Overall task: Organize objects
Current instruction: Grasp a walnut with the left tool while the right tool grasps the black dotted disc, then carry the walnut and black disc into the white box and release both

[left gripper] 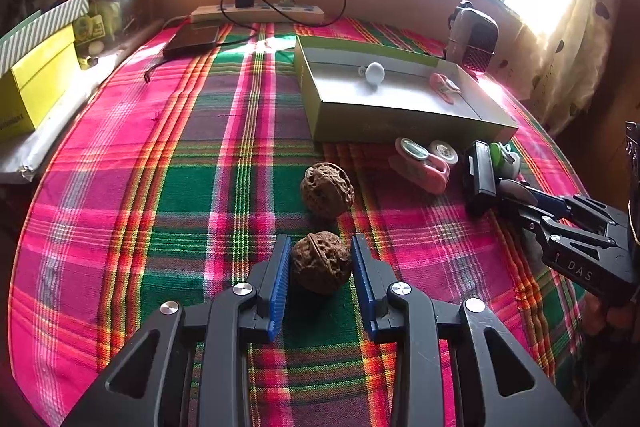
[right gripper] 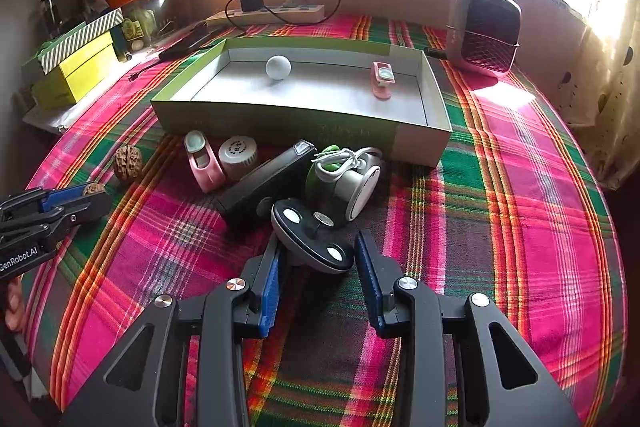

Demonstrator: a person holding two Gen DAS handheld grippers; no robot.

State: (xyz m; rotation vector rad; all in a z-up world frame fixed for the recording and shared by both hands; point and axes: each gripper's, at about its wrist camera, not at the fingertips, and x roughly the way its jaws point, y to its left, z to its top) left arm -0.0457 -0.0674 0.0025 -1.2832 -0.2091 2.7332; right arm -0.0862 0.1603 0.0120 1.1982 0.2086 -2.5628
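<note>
Both grippers bracketing pickups, nothing clamped.
Left gripper (left gripper: 321,259) jaws wide around near walnut (left gripper: 321,262); right gripper (right gripper: 319,253) wide around round black disc (right gripper: 312,241) (next, I judge: close, carry to box (right gripper: 280,129)).

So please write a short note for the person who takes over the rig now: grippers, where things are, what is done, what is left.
Left gripper: open around the near walnut, not closed on it.
Right gripper: open around the round black disc.
Done: white ball and one pink clip lie in the box.
Left on the cloth: second walnut, another pink clip, small jar, black case, green and white cup with cable.
</note>
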